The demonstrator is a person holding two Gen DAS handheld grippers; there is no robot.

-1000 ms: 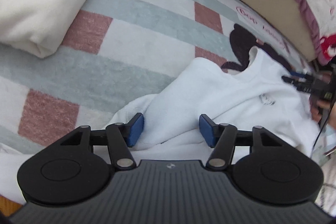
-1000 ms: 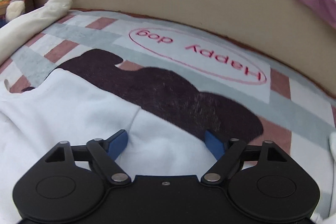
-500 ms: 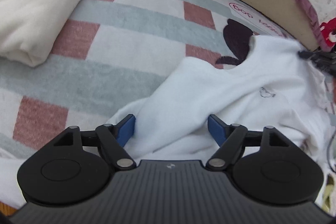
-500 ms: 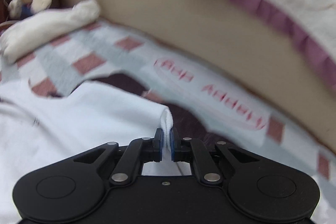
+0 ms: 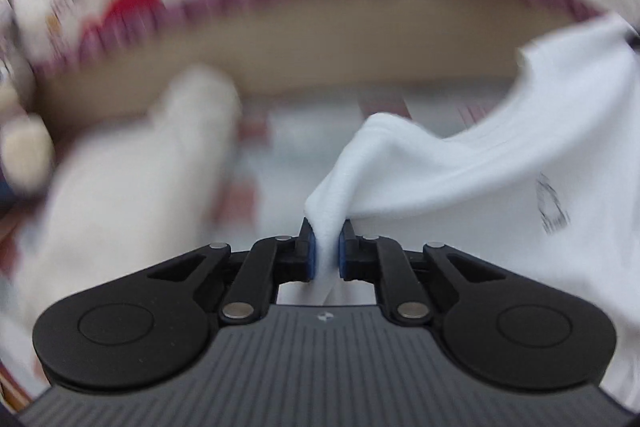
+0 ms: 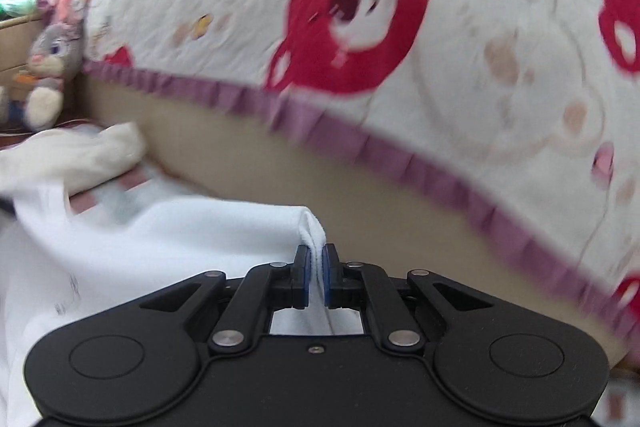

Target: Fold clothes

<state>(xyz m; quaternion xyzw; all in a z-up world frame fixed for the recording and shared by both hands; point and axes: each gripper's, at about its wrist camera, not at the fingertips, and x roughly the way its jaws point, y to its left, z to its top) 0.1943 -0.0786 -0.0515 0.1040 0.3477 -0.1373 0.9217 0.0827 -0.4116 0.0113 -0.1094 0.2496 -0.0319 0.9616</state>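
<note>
A white shirt (image 5: 460, 171) with a small dark print hangs lifted off the bed between both grippers. In the left wrist view my left gripper (image 5: 326, 251) has its jaws closing, and the blue pads press on a bunched fold of the shirt's edge. In the right wrist view my right gripper (image 6: 316, 271) is shut on another pinched edge of the same white shirt (image 6: 168, 239), which stretches away to the left. The left wrist view is heavily blurred.
A cream folded cloth (image 5: 132, 167) lies on the checked blanket (image 5: 256, 147) to the left, seen also as the cream cloth (image 6: 76, 155). A beige bed side (image 6: 320, 187) and a red-bear quilt (image 6: 360, 27) rise behind. A grey plush rabbit (image 6: 50, 67) sits far left.
Both grippers went from open over the flat shirt to shut on its edges, the right one first. Both have risen, lifting the shirt, and the views now tilt up toward the quilt.
</note>
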